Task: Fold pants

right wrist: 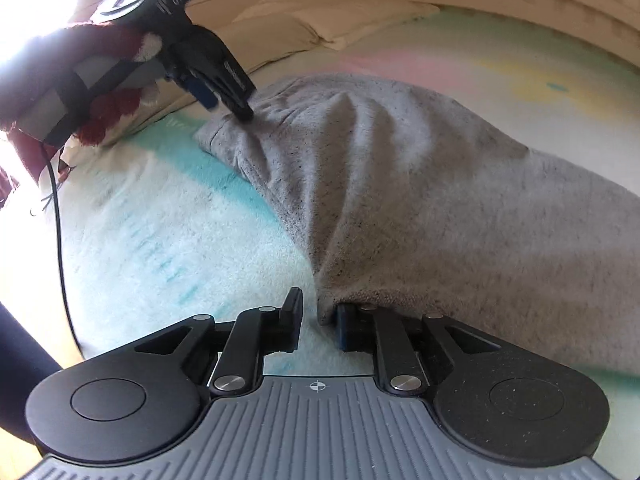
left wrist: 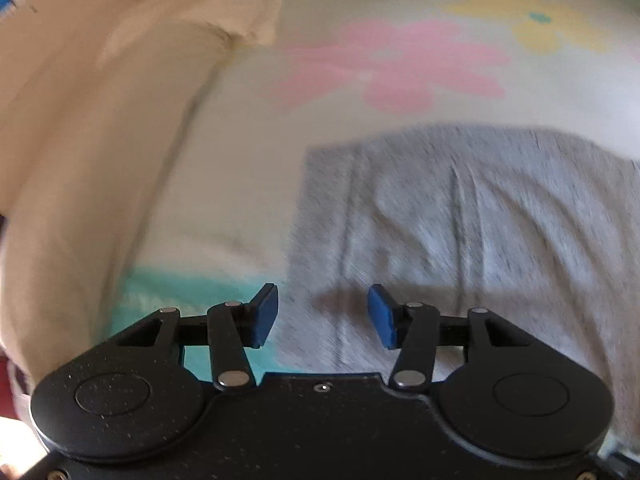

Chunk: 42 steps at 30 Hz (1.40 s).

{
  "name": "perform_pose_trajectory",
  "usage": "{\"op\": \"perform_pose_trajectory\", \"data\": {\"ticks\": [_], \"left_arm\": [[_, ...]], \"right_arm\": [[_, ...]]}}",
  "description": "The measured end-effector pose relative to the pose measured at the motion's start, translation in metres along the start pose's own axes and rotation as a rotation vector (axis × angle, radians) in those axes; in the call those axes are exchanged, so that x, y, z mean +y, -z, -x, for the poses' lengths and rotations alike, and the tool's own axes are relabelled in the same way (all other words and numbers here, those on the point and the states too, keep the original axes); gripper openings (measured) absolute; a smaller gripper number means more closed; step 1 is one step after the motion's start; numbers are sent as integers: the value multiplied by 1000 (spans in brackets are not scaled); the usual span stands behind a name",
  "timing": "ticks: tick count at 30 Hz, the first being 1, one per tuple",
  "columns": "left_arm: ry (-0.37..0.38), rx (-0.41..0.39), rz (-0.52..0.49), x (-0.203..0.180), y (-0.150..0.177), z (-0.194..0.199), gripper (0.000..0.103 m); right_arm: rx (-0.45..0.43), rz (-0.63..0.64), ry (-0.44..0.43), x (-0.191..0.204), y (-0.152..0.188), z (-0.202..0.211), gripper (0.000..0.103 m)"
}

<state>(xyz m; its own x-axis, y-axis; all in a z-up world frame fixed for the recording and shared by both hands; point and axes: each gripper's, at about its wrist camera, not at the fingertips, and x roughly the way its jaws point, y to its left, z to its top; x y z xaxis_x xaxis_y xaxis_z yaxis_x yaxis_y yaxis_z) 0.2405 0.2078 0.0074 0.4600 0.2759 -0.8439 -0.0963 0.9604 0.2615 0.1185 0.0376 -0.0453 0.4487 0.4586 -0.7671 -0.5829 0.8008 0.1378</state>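
Note:
Grey pants (left wrist: pixel 460 216) lie on a pale bedsheet, their left edge running down towards my left gripper (left wrist: pixel 322 316). That gripper is open, its blue pads (left wrist: pixel 264 316) wide apart just above the cloth, with nothing held. In the right wrist view the pants (right wrist: pixel 420 184) are bunched up and rise in a fold. My right gripper (right wrist: pixel 318 330) is open, and a corner of the pants rests against its right finger (right wrist: pixel 346 328). The left gripper (right wrist: pixel 218 88) shows at the upper left, its fingertips touching the far end of the pants.
The bedsheet (left wrist: pixel 224 184) has pink, yellow and teal flower prints. A beige cover (left wrist: pixel 80 128) lies along the left. Pillows (right wrist: pixel 320 20) sit at the far end of the bed. A sleeve and a black cable (right wrist: pixel 60 240) hang at the left.

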Motion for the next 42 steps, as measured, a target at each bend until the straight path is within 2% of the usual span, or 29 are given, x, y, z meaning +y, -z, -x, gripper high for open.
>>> {"op": "perform_pose_trajectory", "data": {"ticks": [1,3,8,10,12,15,18,20,22,23,25,26,27,30,33,34,37,39,42], "left_arm": [[-15,-25,1,0,-2,6,57],[12,-65,28,-2,-8,15,56],[209,-79,66,-27,-17,19,56],[262,-72,47,-41,-19,15,56],[289,-46,14,-52,-18,9,57],[260,-5,-31,-62,-15,-2,59],[262,43,4,-57,-14,-16,61],[280,54,38,-53,-14,-20,63],[290,59,46,-48,-15,-23,63],[288,61,43,-47,-15,-23,63],[293,66,42,-40,-14,-26,64],[299,69,43,-37,-14,-26,65],[300,75,48,-34,-15,-26,65],[264,97,67,-25,-19,-23,66],[201,33,77,-21,-29,-9,60],[209,1,83,-22,-33,-3,60],[303,-64,101,-32,-48,3,62],[342,-72,84,-47,-59,-4,63],[364,-63,61,-66,-71,-20,63]], "right_arm": [[11,-4,1,1,0,3,18],[13,-13,-13,2,1,8,21],[42,-33,-68,-2,-6,21,23],[86,-44,-155,-2,-5,21,23],[103,-21,-196,8,0,24,23],[3,45,-191,17,0,38,22],[-122,-80,-146,-8,-12,44,21],[-151,-180,-109,-30,-20,39,19],[-129,-227,-53,-49,-23,27,13],[-100,-238,-6,-58,-22,20,13],[-7,-267,105,-74,-13,7,11],[40,-294,150,-82,-3,5,4],[39,-326,156,-90,5,7,1],[52,-344,178,-95,7,17,0],[65,-361,184,-95,7,19,0],[66,-374,182,-96,7,19,0],[79,-374,183,-97,2,18,0],[81,-375,182,-99,2,16,0],[79,-355,181,-98,2,14,0]]}}
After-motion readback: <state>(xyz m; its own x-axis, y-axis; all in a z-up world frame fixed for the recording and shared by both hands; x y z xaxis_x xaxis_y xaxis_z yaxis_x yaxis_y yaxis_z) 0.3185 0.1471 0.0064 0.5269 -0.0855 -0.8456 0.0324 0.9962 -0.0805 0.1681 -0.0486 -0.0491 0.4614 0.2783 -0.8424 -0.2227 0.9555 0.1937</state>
